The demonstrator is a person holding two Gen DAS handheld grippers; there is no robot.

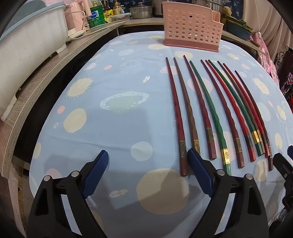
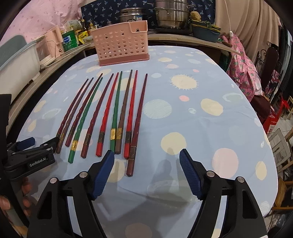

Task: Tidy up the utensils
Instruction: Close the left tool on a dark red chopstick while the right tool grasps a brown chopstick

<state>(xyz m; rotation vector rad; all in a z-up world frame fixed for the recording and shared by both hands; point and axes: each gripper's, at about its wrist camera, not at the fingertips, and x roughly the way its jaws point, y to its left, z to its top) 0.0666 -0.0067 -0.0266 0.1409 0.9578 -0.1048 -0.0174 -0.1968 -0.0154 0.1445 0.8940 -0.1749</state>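
Observation:
Several chopsticks [image 1: 210, 109], dark red, bright red, green and brown, lie side by side on the blue planet-print tablecloth [image 1: 113, 113], thin tips pointing away; they also show in the right wrist view [image 2: 109, 113]. A pink perforated utensil holder [image 1: 190, 27] stands upright at the far edge of the table, also in the right wrist view [image 2: 122, 45]. My left gripper [image 1: 148, 159] is open and empty, just left of the handle ends. My right gripper [image 2: 146, 157] is open and empty, at the right end of the row, near the darkest chopstick [image 2: 136, 128]. The left gripper shows in the right wrist view [image 2: 33, 146].
A wooden counter [image 1: 45, 73] runs along the left with a white and teal bin [image 1: 27, 36], a pink appliance and bottles. Steel pots [image 2: 170, 16] stand behind the holder. Pink cloth [image 2: 241, 67] and a chair are at the right.

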